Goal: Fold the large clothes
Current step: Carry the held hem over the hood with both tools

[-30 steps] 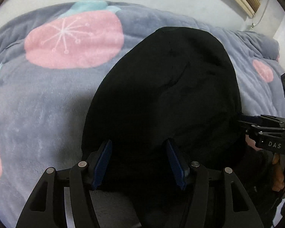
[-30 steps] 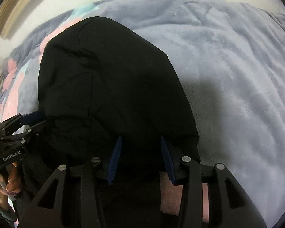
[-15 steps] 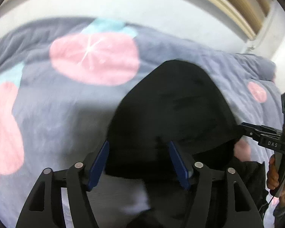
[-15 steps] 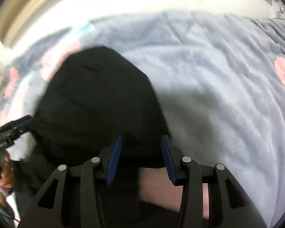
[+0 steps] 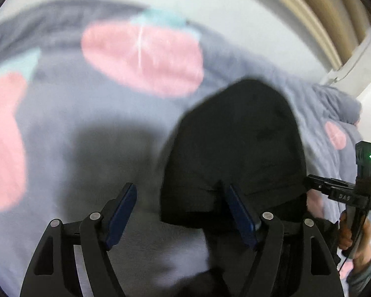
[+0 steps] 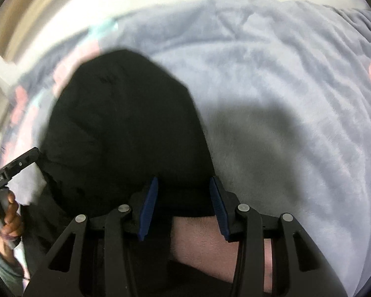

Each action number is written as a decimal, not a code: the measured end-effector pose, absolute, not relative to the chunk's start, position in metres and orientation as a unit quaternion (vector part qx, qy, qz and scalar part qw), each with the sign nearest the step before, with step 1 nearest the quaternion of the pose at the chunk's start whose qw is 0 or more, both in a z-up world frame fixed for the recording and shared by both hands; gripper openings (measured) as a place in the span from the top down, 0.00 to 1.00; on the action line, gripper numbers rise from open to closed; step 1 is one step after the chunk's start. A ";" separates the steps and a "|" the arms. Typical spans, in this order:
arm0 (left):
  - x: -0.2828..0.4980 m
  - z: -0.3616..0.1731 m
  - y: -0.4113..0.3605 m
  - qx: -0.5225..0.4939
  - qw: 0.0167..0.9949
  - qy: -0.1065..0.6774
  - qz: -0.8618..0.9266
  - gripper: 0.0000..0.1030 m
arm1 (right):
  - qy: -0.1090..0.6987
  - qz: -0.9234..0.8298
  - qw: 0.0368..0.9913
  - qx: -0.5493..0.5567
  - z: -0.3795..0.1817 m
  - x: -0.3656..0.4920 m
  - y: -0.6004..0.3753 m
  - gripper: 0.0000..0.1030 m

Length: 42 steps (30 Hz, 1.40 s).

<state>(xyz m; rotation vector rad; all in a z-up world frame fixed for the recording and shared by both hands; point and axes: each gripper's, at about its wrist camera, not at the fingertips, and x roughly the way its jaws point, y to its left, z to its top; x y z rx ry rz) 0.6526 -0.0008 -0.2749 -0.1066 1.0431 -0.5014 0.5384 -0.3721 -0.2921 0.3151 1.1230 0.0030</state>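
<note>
Black garment (image 5: 237, 148) lies as a compact dark bundle on the grey blanket (image 5: 86, 128), right of centre in the left wrist view and left of centre in the right wrist view (image 6: 126, 136).

Progress, as judged from the present layout: the garment appears already doubled over into a rounded packet, so at least one fold seems done. Squaring the edges, or a further fold, may remain.

Left gripper (image 5: 183, 212): jaws stand wide and have just been opening. The left pad sits over bare blanket; the right pad lies against the garment's near edge. Nothing is clamped between them.

Right gripper (image 6: 183, 208): jaws partly apart, with the garment's near edge between the pads. Whether the pads press on the cloth cannot be determined.

Limits of visibility:
- Left wrist view is motion-blurred; seams and layer edges cannot be resolved.
- Garment type cannot be identified; the black cloth shows almost no detail.
- Near edge of the bundle is hidden behind both gripper frames.
- Blanket extent is cut off by the lens rim.
</note>
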 end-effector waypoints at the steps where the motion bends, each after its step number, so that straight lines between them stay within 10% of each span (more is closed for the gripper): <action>1: 0.653 -0.263 0.001 -0.047 0.843 0.480 -0.238 0.25 | 0.523 0.005 0.837 0.160 -0.286 0.538 -0.378 0.55; 23: 0.726 -0.318 -0.062 -0.078 0.722 0.585 -0.362 0.26 | 0.542 0.086 0.807 0.216 -0.323 0.629 -0.379 0.46; 30: 0.692 -0.287 -0.076 -0.008 0.765 0.524 -0.374 0.80 | 0.505 0.096 0.849 0.123 -0.287 0.605 -0.348 0.82; 42: 0.535 -0.165 -0.047 0.080 0.820 0.377 -0.423 0.84 | 0.368 0.054 0.928 0.018 -0.166 0.442 -0.293 0.85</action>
